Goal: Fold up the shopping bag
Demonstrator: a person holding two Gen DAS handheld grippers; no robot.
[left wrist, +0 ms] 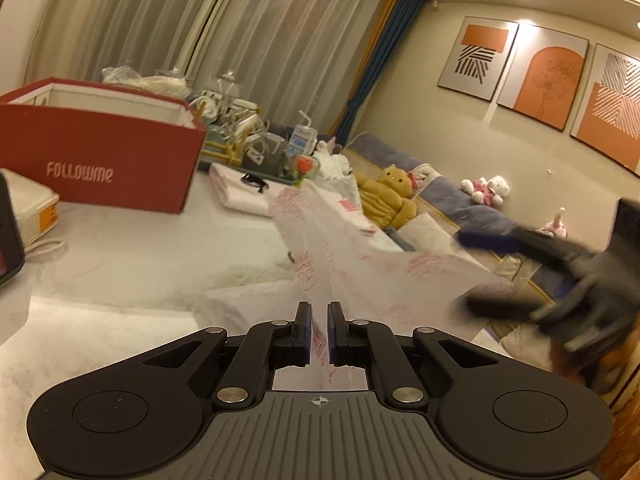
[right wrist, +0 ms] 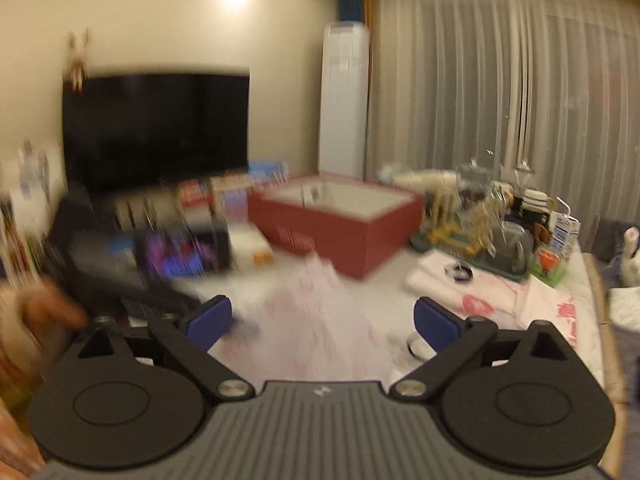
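With the left gripper (left wrist: pixel 319 312) pinching the shopping bag (left wrist: pixel 360 268) at frame centre, the right gripper (right wrist: pixel 322 320), spread wide, should grab the far edge squarely before folding.

Left gripper (left wrist: pixel 319 330): matte black linkage arms, silver round rivets at the pivots, two big black discs with raised circles flanking a grey ribbed housing stamped with a small white crosshair. Blue-purple pads line its narrow black fingers (left wrist: pixel 303 328). Right gripper (right wrist: pixel 322 320): same black arms, same silver rivets, same grey ribbed body, a small pale logo at the top edge; broad blue pads (right wrist: pixel 208 320) on the tips. At the frame's left edge, blurred bare skin of a hand (right wrist: pixel 38 312).
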